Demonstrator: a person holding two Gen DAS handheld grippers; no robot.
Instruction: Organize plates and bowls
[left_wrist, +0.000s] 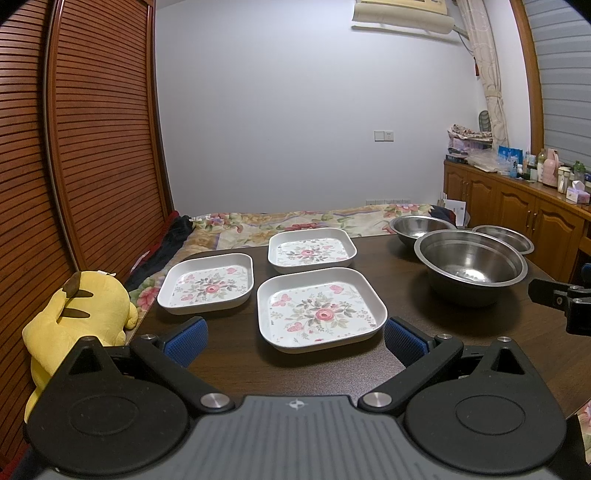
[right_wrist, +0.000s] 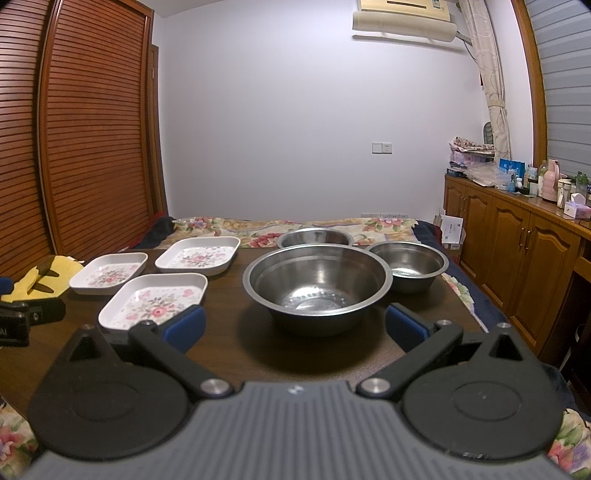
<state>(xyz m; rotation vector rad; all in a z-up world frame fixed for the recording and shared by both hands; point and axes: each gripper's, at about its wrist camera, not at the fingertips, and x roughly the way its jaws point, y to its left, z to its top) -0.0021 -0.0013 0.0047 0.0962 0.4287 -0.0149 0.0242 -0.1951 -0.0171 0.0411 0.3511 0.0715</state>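
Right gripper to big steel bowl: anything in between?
Nothing. In the right wrist view only bare dark table lies between the open right gripper and the big steel bowl.

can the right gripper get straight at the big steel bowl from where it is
Probably yes. The right gripper is open and empty, and the big steel bowl sits directly ahead between its fingers on the table. Nothing lies between them; the nearest plate is off to the left.
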